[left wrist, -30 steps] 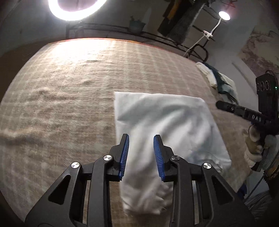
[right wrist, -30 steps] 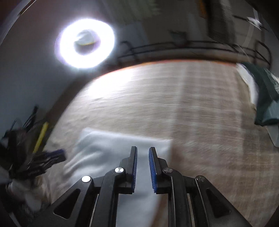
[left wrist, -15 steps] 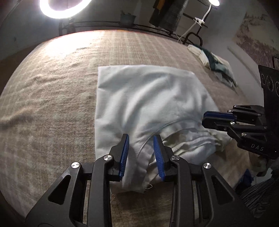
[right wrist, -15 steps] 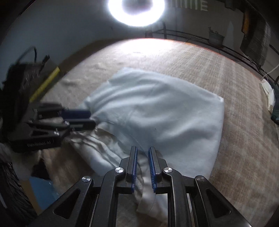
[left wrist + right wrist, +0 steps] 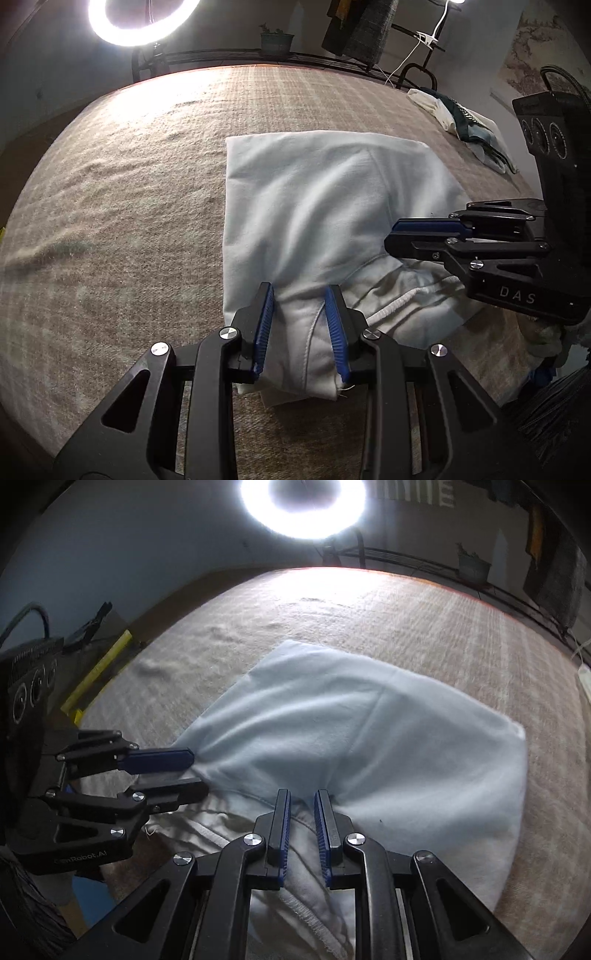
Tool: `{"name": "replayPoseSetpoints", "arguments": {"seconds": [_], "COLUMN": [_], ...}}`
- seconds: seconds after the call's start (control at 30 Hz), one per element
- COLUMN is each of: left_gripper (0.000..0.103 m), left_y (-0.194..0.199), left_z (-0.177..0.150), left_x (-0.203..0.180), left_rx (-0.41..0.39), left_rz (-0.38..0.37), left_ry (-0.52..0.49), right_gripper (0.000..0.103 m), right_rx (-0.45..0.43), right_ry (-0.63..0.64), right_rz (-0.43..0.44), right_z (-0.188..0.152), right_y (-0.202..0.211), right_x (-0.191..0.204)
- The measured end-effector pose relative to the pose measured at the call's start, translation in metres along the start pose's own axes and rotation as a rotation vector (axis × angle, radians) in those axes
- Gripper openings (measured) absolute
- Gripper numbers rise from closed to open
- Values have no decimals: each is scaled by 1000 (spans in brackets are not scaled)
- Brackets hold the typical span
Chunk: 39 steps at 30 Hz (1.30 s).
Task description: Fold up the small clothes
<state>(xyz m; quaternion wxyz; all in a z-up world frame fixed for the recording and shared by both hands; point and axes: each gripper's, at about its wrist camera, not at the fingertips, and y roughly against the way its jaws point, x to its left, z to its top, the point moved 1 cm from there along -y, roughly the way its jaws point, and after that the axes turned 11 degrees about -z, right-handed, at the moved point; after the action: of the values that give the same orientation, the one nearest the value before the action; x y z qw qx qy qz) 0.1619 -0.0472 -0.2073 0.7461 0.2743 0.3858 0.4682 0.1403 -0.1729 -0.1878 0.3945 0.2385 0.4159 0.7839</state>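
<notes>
A white garment (image 5: pixel 314 206) lies partly folded on the beige plaid blanket (image 5: pixel 129 192), with its waistband and drawstring at the near edge. My left gripper (image 5: pixel 300 328) is open, its blue pads straddling the garment's near left corner. My right gripper (image 5: pixel 302 830) has its jaws narrowly apart around a bunched ridge of the garment (image 5: pixel 369 738); whether the pads press the cloth I cannot tell. The right gripper shows in the left wrist view (image 5: pixel 424 240) over the garment's right edge. The left gripper shows in the right wrist view (image 5: pixel 166 771).
A heap of white and dark green clothes (image 5: pixel 465 122) lies at the blanket's far right edge. A ring light (image 5: pixel 140 18) and a black metal rail (image 5: pixel 295 59) stand behind the blanket. A yellow bar (image 5: pixel 96 672) lies off the left edge.
Both grippers have come down and in onto the garment's near waistband edge. The right gripper swung from pointing away to facing across the garment. The cloth has bunched between them.
</notes>
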Motion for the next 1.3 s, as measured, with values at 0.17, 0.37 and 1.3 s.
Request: {"name": "replayPoseSetpoints", "arguments": {"seconds": [0.17,0.37,1.3], "left_gripper": [30,31,42], "left_y": [13,44,-7], "left_z": [-5,3,28], "left_x": [5,28,68], "left_rx": [7,-54,-3], "left_rz": [-24,-69,-225], "left_ry": [46,192,478], "right_gripper": [21,35,40], "right_rx": [33,-2,35], "right_ry": [-3,-76,-620], "right_rz": [38,56,186], "right_z": [-6,-24,-74], "right_y": [10,57,24], "right_x": [-1,-23,-158]}}
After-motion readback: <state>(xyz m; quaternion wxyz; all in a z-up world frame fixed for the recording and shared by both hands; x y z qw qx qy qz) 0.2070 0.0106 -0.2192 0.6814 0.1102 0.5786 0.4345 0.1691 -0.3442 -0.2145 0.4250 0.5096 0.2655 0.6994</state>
